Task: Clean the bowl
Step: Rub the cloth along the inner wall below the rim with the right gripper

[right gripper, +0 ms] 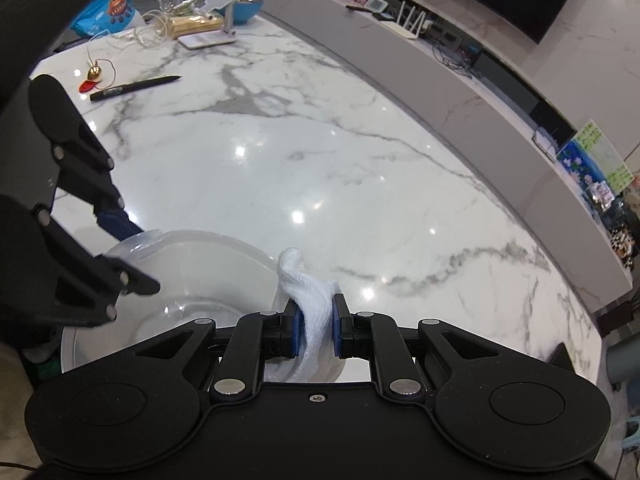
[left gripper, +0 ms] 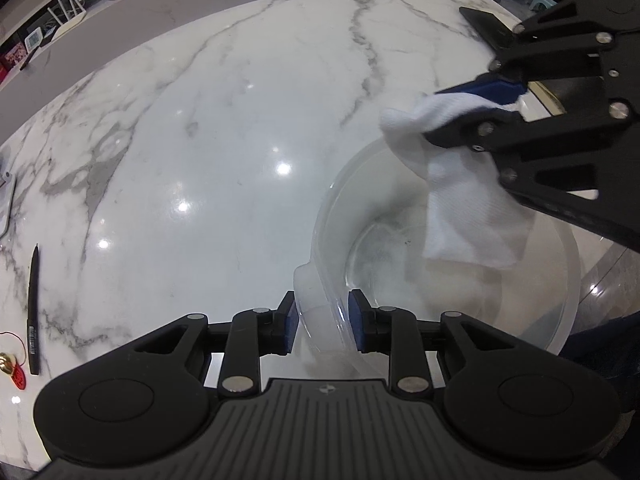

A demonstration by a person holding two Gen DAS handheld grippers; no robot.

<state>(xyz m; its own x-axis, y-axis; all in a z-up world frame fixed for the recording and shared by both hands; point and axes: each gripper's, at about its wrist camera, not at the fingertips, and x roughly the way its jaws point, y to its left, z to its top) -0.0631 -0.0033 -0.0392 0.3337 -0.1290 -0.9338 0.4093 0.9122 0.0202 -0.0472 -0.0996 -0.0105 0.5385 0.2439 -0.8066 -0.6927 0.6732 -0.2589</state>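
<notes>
Table (left gripper: 200,152): white marble with grey veins, filling most of both views.
Bowl (left gripper: 440,248): clear plastic, lower right of my left view, standing on the table.
Cloth (left gripper: 472,216): white; hangs over the bowl's inside.
My right gripper (right gripper: 316,326): upper right in the left view, angled down over the bowl; fingers clamped tight on the cloth.
My left gripper (left gripper: 323,322): pointing steeply down; blue pads straddle the bowl's rim tab, whether pressing I cannot tell.
Pen (right gripper: 134,88): black, upper left; label unreadable.
Blue bag (right gripper: 106,10): lettering too blurred to read.
</notes>
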